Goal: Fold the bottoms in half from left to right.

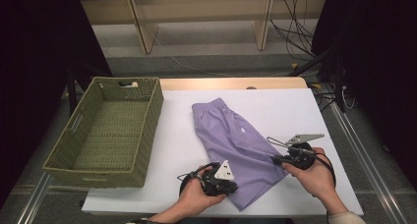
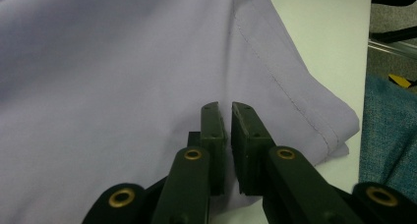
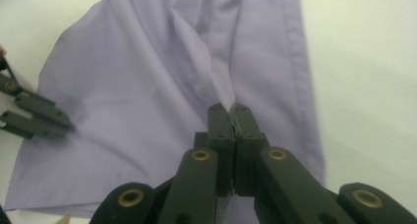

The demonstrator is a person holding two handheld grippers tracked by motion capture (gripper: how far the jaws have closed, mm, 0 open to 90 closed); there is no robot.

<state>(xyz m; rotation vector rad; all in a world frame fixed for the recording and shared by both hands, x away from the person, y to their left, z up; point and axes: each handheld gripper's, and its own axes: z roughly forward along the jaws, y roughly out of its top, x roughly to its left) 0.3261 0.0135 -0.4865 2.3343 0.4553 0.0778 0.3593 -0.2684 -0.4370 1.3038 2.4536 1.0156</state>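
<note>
your left gripper [image 2: 227, 117] pinches the lilac shorts [image 1: 236, 145] at their near hem on the white table [image 1: 295, 111]; your right gripper [image 3: 234, 117] clamps a raised fold of them.

You get even, soft overhead light on the white bench [image 1: 177, 150], with faint shadows and no glare, while both side edges of the high view fall into near black. In both gripper views the close black jaws are dim and slightly soft, and the lilac cloth [image 2: 123, 76] blurs farther off.
</note>
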